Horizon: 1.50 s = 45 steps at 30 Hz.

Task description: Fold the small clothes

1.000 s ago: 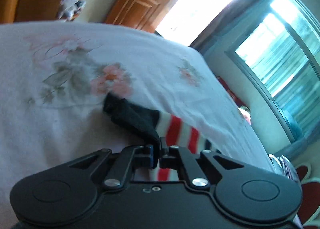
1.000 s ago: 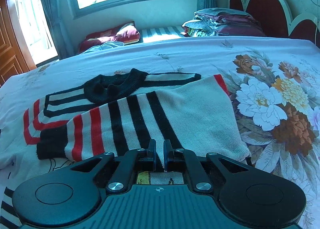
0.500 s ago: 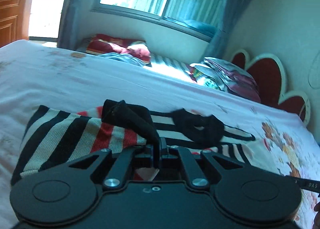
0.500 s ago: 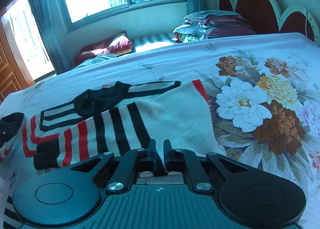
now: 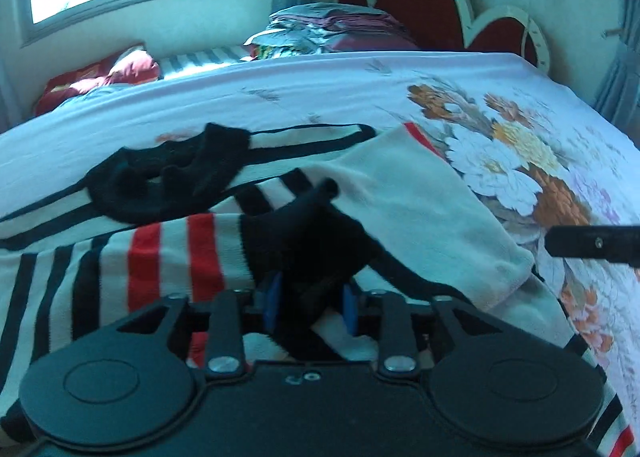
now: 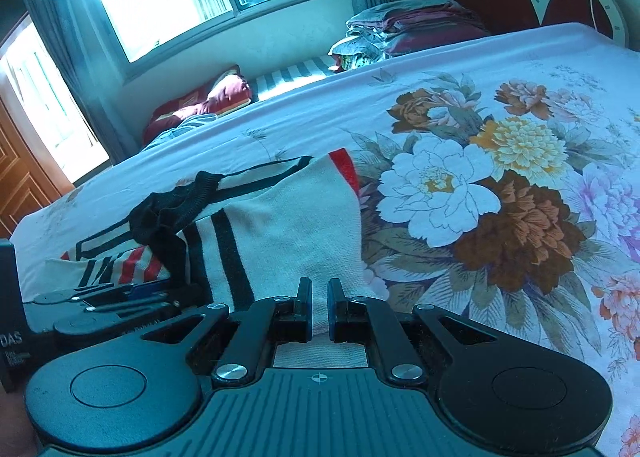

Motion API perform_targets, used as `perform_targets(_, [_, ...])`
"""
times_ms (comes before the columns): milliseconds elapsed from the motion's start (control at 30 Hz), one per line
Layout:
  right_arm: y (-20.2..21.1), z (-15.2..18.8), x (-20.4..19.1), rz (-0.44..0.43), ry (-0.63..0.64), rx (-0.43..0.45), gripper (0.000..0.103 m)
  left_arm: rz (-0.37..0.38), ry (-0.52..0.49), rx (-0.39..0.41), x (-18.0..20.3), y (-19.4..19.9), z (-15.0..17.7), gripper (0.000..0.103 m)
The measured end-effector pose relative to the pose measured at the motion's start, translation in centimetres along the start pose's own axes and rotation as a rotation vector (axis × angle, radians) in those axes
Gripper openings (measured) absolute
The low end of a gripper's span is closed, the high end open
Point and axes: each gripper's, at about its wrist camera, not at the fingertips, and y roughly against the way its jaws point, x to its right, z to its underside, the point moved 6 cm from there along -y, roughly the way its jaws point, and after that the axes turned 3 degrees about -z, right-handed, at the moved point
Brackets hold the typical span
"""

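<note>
Black ribbed knit, the cuff (image 5: 304, 233) of the striped sweater (image 5: 416, 209), lies slack between the parted jaws of our left gripper (image 5: 308, 307). They have just been opening, blue pads showing either side, and the cloth no longer looks pinched. The sweater itself lies on the flowered bedsheet (image 6: 500, 193), its sleeve brought across the body, the black collar (image 5: 172, 177) bunched beyond.

Our right gripper (image 6: 319, 307) has its jaws nearly together, with cream knit passing between the fingers; we judge it pinches the hem edge, though the contact itself is hidden under the fingers.

What could go wrong from here? The cuff is draped over the left fingers, so if we pull that hand back low, the knit may snag and drag the sleeve off its fold (ribbing catches easily). The right pinch could also tug the body sideways and skew the layers, and the collar's bunching may leave a lump under the next fold. The two tools sit close together, so they could knock.
</note>
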Motion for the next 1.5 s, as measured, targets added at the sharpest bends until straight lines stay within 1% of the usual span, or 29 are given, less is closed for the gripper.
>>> perform_targets(33, [0.1, -0.1, 0.4, -0.001, -0.015, 0.001, 0.013, 0.039, -0.023, 0.009, 1.1, 0.1, 0.1, 0.068])
perform_targets(67, [0.2, -0.2, 0.8, -0.007, -0.031, 0.007, 0.043, 0.085, -0.04, 0.019, 2.0, 0.2, 0.2, 0.074])
perform_targets(100, [0.4, -0.3, 0.9, -0.009, -0.04, 0.019, 0.07, 0.102, -0.053, 0.035, 2.4, 0.4, 0.3, 0.075])
perform_targets(133, [0.5, -0.6, 1.0, -0.017, -0.04, 0.037, 0.072, 0.099, -0.062, 0.05, 2.5, 0.8, 0.4, 0.066])
perform_targets(167, [0.6, -0.8, 0.7, -0.033, -0.031, 0.047, 0.072, 0.097, -0.055, 0.06, 2.1, 1.3, 0.4, 0.059])
perform_targets(200, [0.5, -1.0, 0.5, -0.046, -0.024, 0.047, 0.071, 0.093, -0.036, 0.064, 1.4, 1.8, 0.5, 0.045])
perform_targets(233, [0.2, -1.2, 0.1, -0.067, -0.018, 0.043, 0.071, 0.074, -0.006, 0.068, 0.2, 2.5, 0.6, 0.044])
perform_targets(300, [-0.6, -1.5, -0.8, -0.108, -0.01, 0.038, 0.054, 0.0, 0.044, 0.103, -2.9, 4.6, 1.1, 0.044])
perform_targets(400, [-2.6, -1.4, -2.4, -0.157, -0.001, 0.001, 0.045, -0.138, 0.095, 0.14, -8.1, 8.4, 3.1, 0.044])
perform_targets(467, [-4.1, -1.1, -3.4, -0.172, 0.021, -0.018, 0.045, -0.197, 0.135, 0.12, -11.7, 10.9, 5.4, 0.041])
perform_targets(500, [-4.7, -1.0, -3.7, -0.173, 0.025, -0.026, 0.045, -0.223, 0.152, 0.101, -13.2, 11.9, 6.7, 0.035])
perform_targets(533, [-5.4, -0.9, -4.0, -0.176, 0.022, -0.034, 0.045, -0.266, 0.164, 0.074, -14.7, 12.9, 8.1, 0.025])
perform_targets(567, [-6.1, -0.8, -4.1, -0.182, 0.014, -0.046, 0.045, -0.308, 0.174, 0.048, -15.9, 13.5, 9.2, 0.021])
perform_targets(633, [-7.3, -0.6, -4.4, -0.183, 0.009, -0.072, 0.045, -0.379, 0.2, 0.005, -18.0, 14.2, 10.9, 0.021])
perform_targets(667, [-7.9, -0.4, -4.6, -0.185, 0.009, -0.085, 0.045, -0.393, 0.216, -0.016, -18.9, 14.1, 11.5, 0.021])
perform_targets(733, [-8.7, -0.1, -5.0, -0.195, 0.01, -0.108, 0.045, -0.41, 0.212, -0.024, -19.8, 13.6, 11.7, 0.03])
perform_targets(833, [-9.5, 0.1, -6.0, -0.2, 0.037, -0.126, 0.045, -0.425, 0.202, 0.011, -20.9, 12.6, 10.7, 0.03])
perform_targets(900, [-10.0, 0.2, -6.7, -0.19, 0.072, -0.134, 0.045, -0.411, 0.203, 0.016, -21.5, 11.9, 10.1, 0.03])
perform_targets(933, [-10.2, 0.2, -7.0, -0.19, 0.088, -0.136, 0.045, -0.402, 0.198, 0.012, -21.7, 11.6, 10.0, 0.027])
perform_targets(967, [-10.4, 0.3, -7.3, -0.189, 0.106, -0.14, 0.033, -0.386, 0.206, 0.015, -21.9, 11.5, 10.1, 0.027])
perform_targets(1000, [-10.6, 0.3, -7.6, -0.195, 0.121, -0.15, 0.01, -0.375, 0.211, 0.018, -22.0, 11.6, 10.2, 0.024])
perform_targets(1033, [-10.6, 0.3, -7.8, -0.207, 0.125, -0.155, 0.01, -0.369, 0.207, 0.017, -22.0, 11.6, 10.4, 0.022])
perform_targets(1100, [-9.7, 0.0, -8.2, -0.215, 0.136, -0.131, 0.008, -0.359, 0.205, 0.014, -22.0, 11.8, 10.8, 0.02])
perform_targets(1167, [-7.6, -0.2, -8.8, -0.222, 0.159, -0.086, 0.008, -0.348, 0.212, 0.009, -22.1, 11.8, 10.7, 0.02])
perform_targets(1233, [-6.1, 0.2, -9.1, -0.199, 0.197, -0.067, 0.008, -0.343, 0.211, 0.001, -22.1, 11.5, 10.6, 0.019])
perform_targets(1333, [-7.3, 2.3, -8.4, -0.144, 0.229, -0.12, 0.008, -0.346, 0.192, -0.007, -22.0, 11.2, 10.8, 0.019])
perform_targets(1367, [-8.0, 2.8, -7.9, -0.137, 0.209, -0.135, 0.008, -0.345, 0.192, -0.009, -21.9, 11.2, 10.8, 0.02])
perform_targets(1433, [-8.3, 2.8, -7.3, -0.148, 0.146, -0.126, 0.008, -0.342, 0.191, -0.014, -22.0, 11.3, 10.8, 0.02])
perform_targets(1500, [-8.1, 2.8, -7.4, -0.139, 0.149, -0.121, 0.008, -0.34, 0.188, -0.014, -22.0, 11.2, 10.8, 0.02])
